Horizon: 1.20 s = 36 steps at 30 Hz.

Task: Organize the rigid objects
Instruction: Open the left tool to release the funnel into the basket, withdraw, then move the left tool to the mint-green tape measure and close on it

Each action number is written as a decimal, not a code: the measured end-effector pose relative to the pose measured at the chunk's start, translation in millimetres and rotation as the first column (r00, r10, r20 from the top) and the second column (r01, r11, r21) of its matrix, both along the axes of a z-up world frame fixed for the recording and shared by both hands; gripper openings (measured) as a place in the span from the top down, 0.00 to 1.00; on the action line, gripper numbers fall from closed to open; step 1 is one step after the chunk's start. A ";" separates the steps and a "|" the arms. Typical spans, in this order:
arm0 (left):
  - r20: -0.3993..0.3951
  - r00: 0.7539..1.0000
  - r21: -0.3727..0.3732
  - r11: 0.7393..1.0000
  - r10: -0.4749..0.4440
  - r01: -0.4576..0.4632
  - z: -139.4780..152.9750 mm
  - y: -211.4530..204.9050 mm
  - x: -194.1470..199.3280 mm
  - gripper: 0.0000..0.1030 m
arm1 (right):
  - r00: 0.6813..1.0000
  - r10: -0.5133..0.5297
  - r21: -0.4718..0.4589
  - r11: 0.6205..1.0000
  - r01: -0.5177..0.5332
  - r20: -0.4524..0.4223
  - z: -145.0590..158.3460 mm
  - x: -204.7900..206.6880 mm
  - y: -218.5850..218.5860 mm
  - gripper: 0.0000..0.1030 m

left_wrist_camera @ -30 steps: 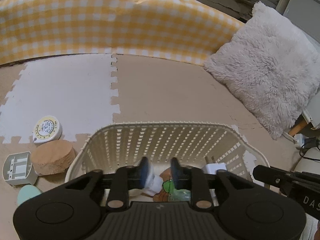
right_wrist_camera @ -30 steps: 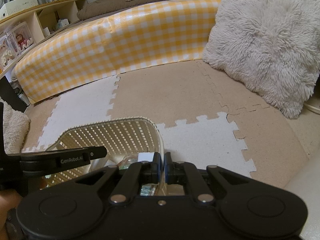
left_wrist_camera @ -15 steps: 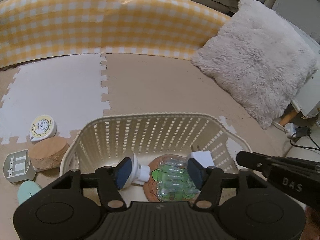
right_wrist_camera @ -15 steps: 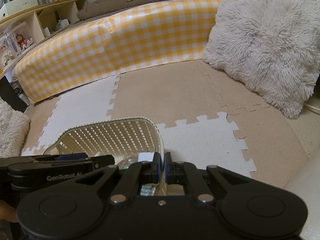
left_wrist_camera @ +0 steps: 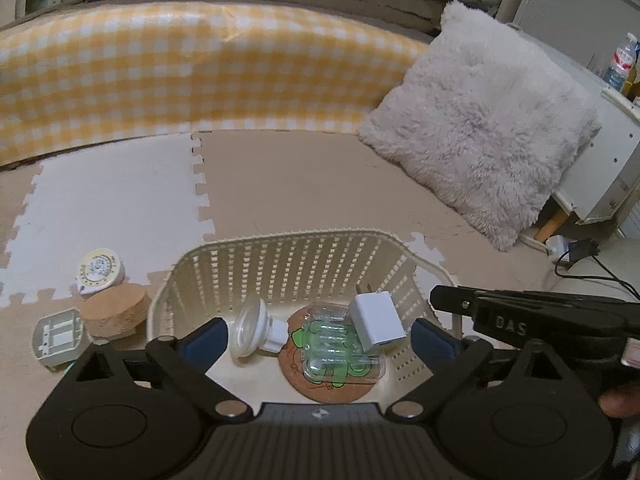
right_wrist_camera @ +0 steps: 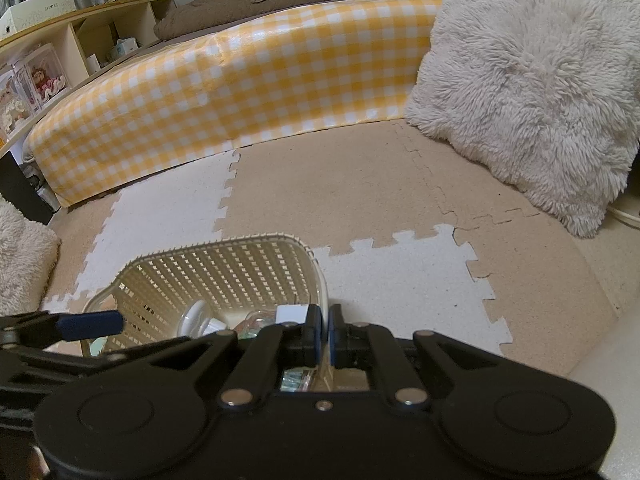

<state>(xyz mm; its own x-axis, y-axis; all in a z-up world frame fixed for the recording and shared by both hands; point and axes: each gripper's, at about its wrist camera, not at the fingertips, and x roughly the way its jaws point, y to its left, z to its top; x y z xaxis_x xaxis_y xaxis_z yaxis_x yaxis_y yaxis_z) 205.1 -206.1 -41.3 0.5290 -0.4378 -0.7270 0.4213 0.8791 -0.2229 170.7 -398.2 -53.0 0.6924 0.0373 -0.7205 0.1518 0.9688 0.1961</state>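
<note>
- Still on the foam mat left of the basket (left_wrist_camera: pixel 288 252), the grey case (left_wrist_camera: pixel 60 336), cork puck (left_wrist_camera: pixel 116 312) and round tin (left_wrist_camera: pixel 100 270) await sorting.
- Over the basket, the left gripper (left_wrist_camera: pixel 316 338) is opening with nothing between its jaws, above the clear suction cup (left_wrist_camera: pixel 250 330).
- The right gripper (right_wrist_camera: pixel 327 332) pinches the basket's rim, probably steadying it.
</note>
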 end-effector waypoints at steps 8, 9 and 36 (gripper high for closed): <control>0.046 0.999 -0.034 0.999 0.009 -0.007 15.5 27.8 -19.0 0.00 | 1.000 -0.002 0.002 1.000 0.002 -0.002 0.6 -0.4 -1.5 0.96; 0.053 0.999 -0.038 0.999 0.010 -0.008 16.7 32.5 -22.0 0.00 | 1.000 -0.005 0.006 1.000 0.005 -0.002 0.6 -0.4 -2.3 0.96; 0.176 0.964 0.017 0.978 0.201 -0.207 -53.2 131.0 -41.4 0.00 | 1.000 -0.019 -0.013 1.000 0.019 -0.010 -0.5 1.3 1.5 0.95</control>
<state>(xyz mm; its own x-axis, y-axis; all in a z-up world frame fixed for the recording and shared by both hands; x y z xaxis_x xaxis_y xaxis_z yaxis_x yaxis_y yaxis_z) 163.7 -75.1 -94.5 0.7228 -0.2839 -0.6301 0.2616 0.9563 -0.1308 171.9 -396.7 -53.5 0.6857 0.0153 -0.7277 0.1718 0.9681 0.1822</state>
